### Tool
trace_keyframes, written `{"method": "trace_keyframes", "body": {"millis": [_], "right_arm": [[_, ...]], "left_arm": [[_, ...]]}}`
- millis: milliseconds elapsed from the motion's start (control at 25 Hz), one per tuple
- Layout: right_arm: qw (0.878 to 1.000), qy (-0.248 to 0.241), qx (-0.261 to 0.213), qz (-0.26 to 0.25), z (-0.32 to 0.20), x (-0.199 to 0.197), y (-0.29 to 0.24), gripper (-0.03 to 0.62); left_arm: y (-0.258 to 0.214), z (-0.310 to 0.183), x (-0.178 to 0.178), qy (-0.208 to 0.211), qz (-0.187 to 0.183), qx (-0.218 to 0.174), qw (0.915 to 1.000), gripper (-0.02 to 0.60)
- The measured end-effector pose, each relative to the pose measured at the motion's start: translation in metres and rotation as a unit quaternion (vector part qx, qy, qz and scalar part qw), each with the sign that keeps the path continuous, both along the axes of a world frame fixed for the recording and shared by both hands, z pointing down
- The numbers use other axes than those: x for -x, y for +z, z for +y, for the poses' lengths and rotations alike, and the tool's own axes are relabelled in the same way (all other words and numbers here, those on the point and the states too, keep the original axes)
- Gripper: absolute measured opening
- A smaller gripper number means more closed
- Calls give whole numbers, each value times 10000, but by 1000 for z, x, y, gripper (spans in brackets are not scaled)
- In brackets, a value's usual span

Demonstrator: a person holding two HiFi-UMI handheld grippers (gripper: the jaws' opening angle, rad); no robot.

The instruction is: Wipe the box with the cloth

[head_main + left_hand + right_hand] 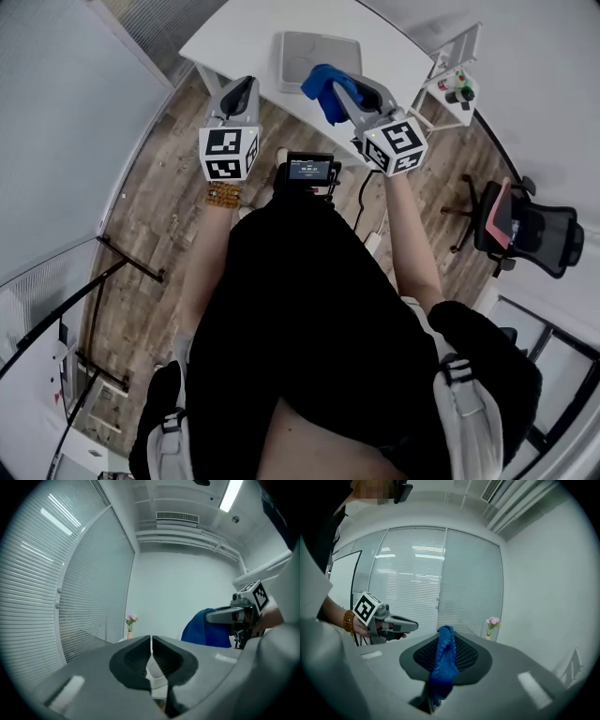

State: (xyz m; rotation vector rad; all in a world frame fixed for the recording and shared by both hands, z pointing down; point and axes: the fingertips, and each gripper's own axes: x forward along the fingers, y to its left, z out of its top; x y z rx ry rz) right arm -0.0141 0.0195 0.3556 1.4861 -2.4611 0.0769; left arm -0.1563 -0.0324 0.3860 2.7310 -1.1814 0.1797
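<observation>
A flat grey box (314,58) lies on the white table (244,33) ahead of me. My right gripper (345,86) is raised at the table's near edge, shut on a blue cloth (323,90) that hangs in front of the box. In the right gripper view the blue cloth (443,665) is pinched between the jaws of the right gripper (446,632) and droops toward the camera. My left gripper (240,94) is held up beside it, left of the box, its jaws together with nothing between them. The left gripper view shows the left gripper (151,641) pointing up at the wall, with the cloth (206,629) at right.
A small white side table (452,94) with red and green items stands right of the table. A black office chair (525,230) sits further right. A phone-like device (311,170) hangs at my chest. Wooden floor lies below. A vase of flowers (130,625) stands by the blinds.
</observation>
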Motion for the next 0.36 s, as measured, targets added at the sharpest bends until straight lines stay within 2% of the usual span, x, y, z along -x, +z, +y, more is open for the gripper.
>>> {"method": "trace_keyframes", "body": {"millis": [160, 360], "right_arm": [[9999, 43, 6, 104, 14, 14, 0, 75], [9998, 133, 18, 134, 23, 20, 1, 75]], "left_arm": [[-2, 14, 33, -145, 66, 9, 9999, 0], [0, 28, 58, -252, 64, 17, 9997, 0]]}}
